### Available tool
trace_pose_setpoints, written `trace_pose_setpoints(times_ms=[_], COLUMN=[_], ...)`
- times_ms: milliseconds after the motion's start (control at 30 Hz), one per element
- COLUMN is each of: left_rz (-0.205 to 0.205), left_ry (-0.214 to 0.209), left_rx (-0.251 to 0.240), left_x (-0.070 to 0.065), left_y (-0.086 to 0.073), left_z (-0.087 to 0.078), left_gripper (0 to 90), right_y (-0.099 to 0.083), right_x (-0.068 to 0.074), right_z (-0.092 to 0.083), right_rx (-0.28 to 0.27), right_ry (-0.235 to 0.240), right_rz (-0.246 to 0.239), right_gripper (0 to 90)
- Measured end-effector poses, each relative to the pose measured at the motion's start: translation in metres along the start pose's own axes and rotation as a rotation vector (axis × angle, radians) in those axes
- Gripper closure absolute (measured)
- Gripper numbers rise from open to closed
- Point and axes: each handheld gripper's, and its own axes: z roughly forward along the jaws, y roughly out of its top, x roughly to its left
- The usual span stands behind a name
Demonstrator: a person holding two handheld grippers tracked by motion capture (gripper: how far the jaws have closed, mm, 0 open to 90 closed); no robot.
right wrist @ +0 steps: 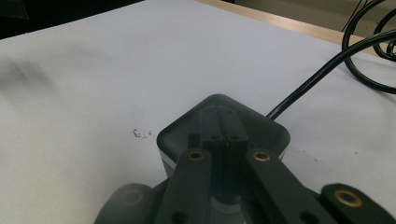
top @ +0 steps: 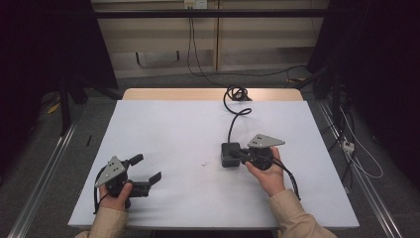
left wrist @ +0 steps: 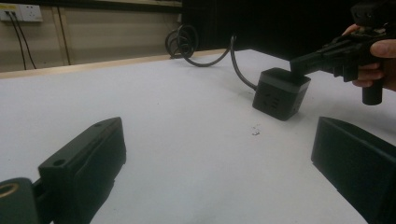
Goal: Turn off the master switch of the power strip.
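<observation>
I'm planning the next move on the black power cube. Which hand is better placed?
Right: the right gripper rests shut over the power cube; the left gripper stands open, well apart.

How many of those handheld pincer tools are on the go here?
2. The left gripper sits at the near left of the white table, jaws apart. The right gripper is at centre-right, jaws shut, tips over the black cube socket.

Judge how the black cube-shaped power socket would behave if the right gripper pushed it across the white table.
The power socket would probably slide rather than tip: it looks squat and sits flat on the table. Its cable, coiled near the far edge, will likely drag and swing it round. The right gripper, fingers closed together on its top, may slip on the smooth casing.
</observation>
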Motion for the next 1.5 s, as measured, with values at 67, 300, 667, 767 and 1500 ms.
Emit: trace_pose_setpoints(times_ms=[67,300,667,767,1500], left_rz=[-0.001,-0.006,-0.003,-0.001,-0.003], left_ry=[0.002,0.005,0.004,0.004,0.005], left_rx=[0.0,-0.001,0.001,0.001,-0.001], left_x=[-0.0001,-0.0001,-0.0001,-0.0002,-0.0008], left_y=[-0.0002,-0.0006,-0.0006,-0.0005,-0.001], left_z=[-0.0002,-0.0014,-0.0012,-0.0012,-0.0013], left_gripper=[3.0,3.0,3.0,3.0,3.0], right_y=[0.0003,0.0005,0.0003,0.0005,0.0017], right_x=[0.0002,-0.0001,-0.0005,-0.0002,0.003], right_z=[0.0001,0.0001,0.0002,0.0003,0.0004], right_rx=[0.002,0.004,0.004,0.005,0.016], right_ry=[-0.001,-0.001,0.0,-0.001,-0.024], right_rz=[0.001,0.009,0.024,0.024,0.014], right_gripper=[90.0,90.0,90.0,90.0,90.0])
